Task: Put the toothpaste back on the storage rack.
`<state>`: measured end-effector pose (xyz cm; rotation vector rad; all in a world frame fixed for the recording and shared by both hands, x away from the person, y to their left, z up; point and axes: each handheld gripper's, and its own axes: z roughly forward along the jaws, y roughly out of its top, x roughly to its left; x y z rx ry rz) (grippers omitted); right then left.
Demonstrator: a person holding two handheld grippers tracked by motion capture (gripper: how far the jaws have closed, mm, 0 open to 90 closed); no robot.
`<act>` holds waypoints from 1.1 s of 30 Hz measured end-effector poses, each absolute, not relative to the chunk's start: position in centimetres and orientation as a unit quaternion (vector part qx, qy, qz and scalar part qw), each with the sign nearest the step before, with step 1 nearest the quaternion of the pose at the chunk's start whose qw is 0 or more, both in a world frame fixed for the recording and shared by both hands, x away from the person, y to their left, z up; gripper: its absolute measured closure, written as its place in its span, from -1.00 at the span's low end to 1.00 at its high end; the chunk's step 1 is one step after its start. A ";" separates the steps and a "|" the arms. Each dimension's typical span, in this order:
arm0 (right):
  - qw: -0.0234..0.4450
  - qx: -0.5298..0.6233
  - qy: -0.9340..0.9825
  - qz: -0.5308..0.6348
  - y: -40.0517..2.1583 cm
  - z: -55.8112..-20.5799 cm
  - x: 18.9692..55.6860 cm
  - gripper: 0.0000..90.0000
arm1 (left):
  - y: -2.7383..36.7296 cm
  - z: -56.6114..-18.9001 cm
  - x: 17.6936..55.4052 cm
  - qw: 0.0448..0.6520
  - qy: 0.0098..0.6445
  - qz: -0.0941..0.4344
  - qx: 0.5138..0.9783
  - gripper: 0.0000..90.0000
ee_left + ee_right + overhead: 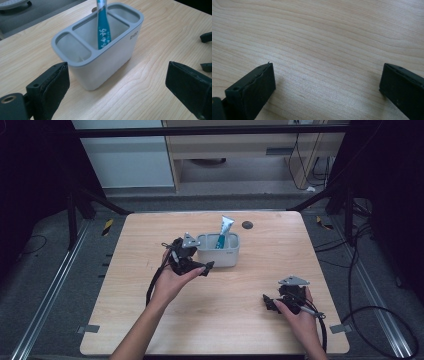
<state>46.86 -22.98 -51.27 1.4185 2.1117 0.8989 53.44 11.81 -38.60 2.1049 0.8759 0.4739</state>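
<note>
L tool [117,82] jaws apart, just off holder [105,62]; R tool [327,85] apart over bare table [324,37].

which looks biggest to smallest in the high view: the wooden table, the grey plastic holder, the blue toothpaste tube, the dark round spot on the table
1. Light wooden table
2. Grey three-compartment plastic holder
3. Blue-and-white toothpaste tube, standing in the holder, lower part hidden
4. Small dark round spot on the tabletop

A lab or test room: a lone wooden table [215,320] between floor rails [45,300], black curtains [30,165], loose cables [385,315].
</note>
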 end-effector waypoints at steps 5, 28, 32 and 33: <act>0.220 0.513 0.763 0.325 -23.0 -51.3 46.9 -0.99 | 13.3 -39.2 53.0 0.391 0.356 0.189 0.827 -0.89; 0.219 0.514 0.763 0.326 -23.0 -51.3 46.9 -0.99 | 20.3 -43.8 51.4 0.364 0.416 0.202 0.808 -0.91; 0.219 0.514 0.763 0.326 -23.0 -51.3 46.9 -0.99 | 22.1 -45.1 50.9 0.354 0.428 0.200 0.808 -0.91; 0.219 0.514 0.763 0.326 -23.0 -51.3 46.9 -0.99 | 22.5 -45.4 50.8 0.352 0.430 0.202 0.806 -0.91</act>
